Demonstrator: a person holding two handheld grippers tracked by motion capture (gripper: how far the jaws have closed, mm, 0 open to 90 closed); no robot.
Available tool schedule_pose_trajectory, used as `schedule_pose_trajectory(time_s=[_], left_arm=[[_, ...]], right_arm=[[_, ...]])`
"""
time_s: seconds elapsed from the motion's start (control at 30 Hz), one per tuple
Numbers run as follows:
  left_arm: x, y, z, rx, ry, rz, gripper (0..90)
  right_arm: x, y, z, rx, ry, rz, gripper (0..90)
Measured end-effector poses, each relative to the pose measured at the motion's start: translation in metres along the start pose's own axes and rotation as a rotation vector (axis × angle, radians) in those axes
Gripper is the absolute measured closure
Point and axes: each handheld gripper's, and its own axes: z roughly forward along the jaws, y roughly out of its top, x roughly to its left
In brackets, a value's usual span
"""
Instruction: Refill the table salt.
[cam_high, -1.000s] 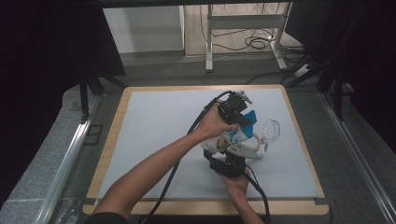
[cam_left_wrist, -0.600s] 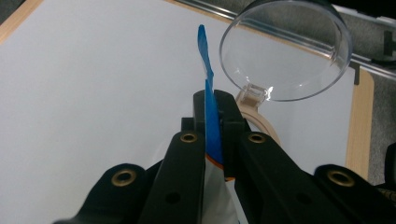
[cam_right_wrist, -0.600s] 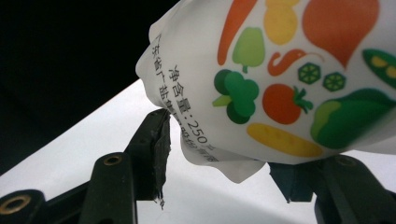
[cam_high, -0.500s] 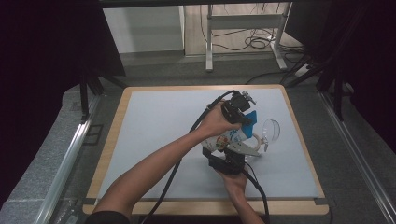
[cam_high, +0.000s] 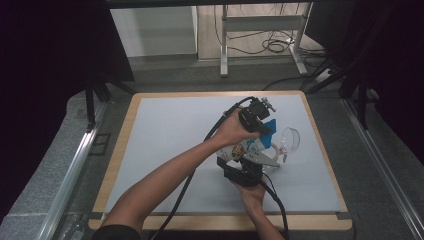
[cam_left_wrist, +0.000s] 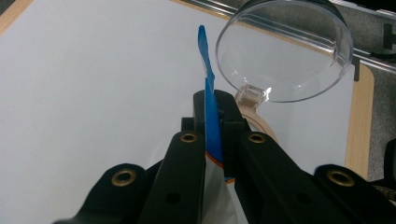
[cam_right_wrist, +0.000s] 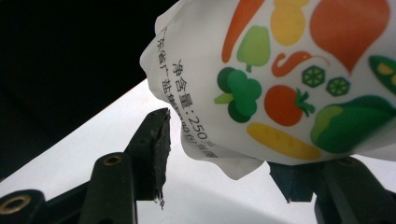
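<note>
On my screen the left gripper (cam_left_wrist: 214, 140) had its jaws pressed together on the blue top edge of the pouch (cam_left_wrist: 207, 100), which stood up thin between the pads in the middle of the left gripper view. In the high view that left gripper (cam_high: 264, 131) sat right of centre, with the pouch (cam_high: 247, 148) hanging under it, just above the mat. The right gripper (cam_right_wrist: 219, 154) held its jaws well apart; the pouch (cam_right_wrist: 280, 79), white and printed with vegetables, filled the upper right of the right gripper view, its lower corner hanging in the gap, and I could not tell whether either pad touched it. In the high view the right gripper (cam_high: 250, 167) lay just below the pouch. A clear round lid (cam_left_wrist: 285, 51) on a pale ring lay at the upper right of the left gripper view, just beyond the pouch. The surface was a pale mat (cam_high: 175, 135) on a wood-edged table (cam_high: 122, 145). Beyond it, at the top of the high view, I saw a grey floor, a metal frame (cam_high: 260, 30) and loose cables (cam_high: 275, 46), with dark curtains on both sides.
</note>
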Motion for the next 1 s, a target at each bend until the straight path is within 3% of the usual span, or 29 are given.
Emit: schedule_pose_trajectory(time_s=[0.43, 1.0], left_arm=[[-0.0016, 0.0033, 0.0063, 0.023, 0.013, 0.003, 90.0], [-0.0049, 0.0047, 0.0071, 0.034, 0.022, 0.015, 90.0]], right_arm=[[-0.0017, 0.0016, 0.0001, -0.008, 0.02, 0.035, 43.9], [-0.0021, 0.0027, 0.0007, -0.015, 0.009, 0.012, 45.4]])
